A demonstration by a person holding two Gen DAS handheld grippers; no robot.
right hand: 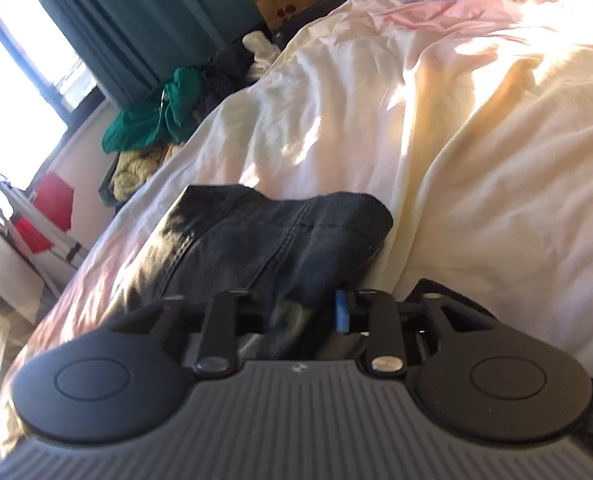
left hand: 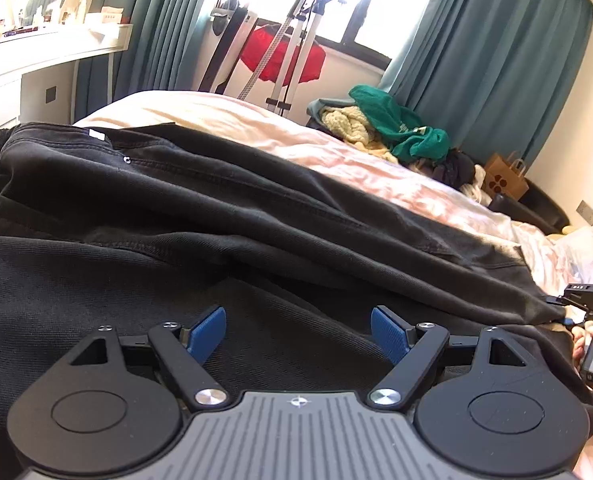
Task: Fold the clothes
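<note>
Black jeans lie spread across the bed, waistband at the far left, legs running right. My left gripper hovers low over the dark cloth with its blue pads wide apart and nothing between them. In the right wrist view the hem end of the jeans bunches up between the fingers of my right gripper, which is shut on the fabric; one blue pad shows beside the cloth. The right gripper and a hand appear at the right edge of the left wrist view.
The bed carries a pale pink and cream duvet. A heap of clothes with a green garment sits at the far side, beside a brown paper bag. A drying rack with a red item stands by the window; a white desk is at left.
</note>
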